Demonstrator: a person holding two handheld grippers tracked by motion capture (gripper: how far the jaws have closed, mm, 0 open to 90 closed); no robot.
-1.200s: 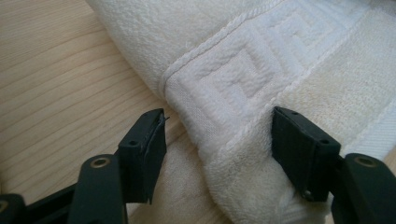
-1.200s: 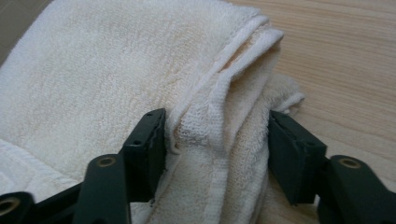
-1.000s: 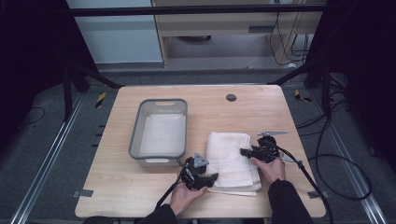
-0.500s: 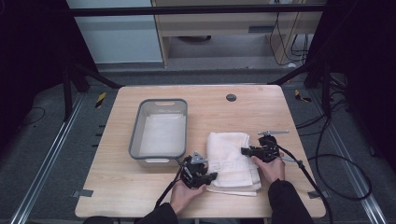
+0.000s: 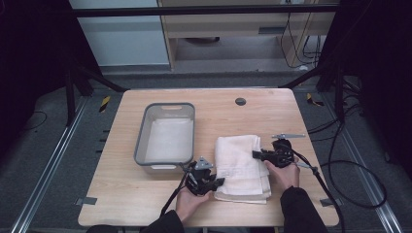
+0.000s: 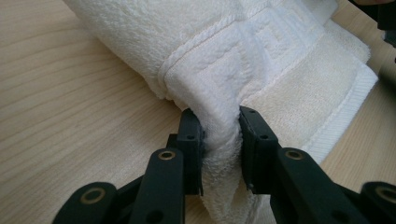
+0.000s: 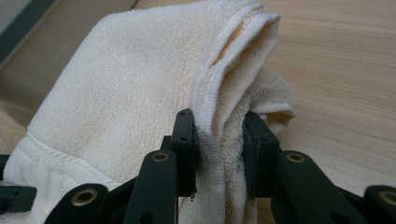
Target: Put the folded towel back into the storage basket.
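Resting place: the folded cream terry towel (image 5: 243,167) is laid on the pale wooden table (image 5: 121,204), just right of the grey plastic tub (image 5: 165,133).
Left gripper (image 5: 206,182): jaws just closed, and the towel's near left edge is pinched.
Right gripper (image 5: 265,155): jaws just closed, and the right edge is pinched.
Risk: only the top layers may be caught, so the fold could fall open when lifted.
Gripper views: squeezed layers (image 6: 219,135) (image 7: 219,140) are shown.
High view: the tub is seen.
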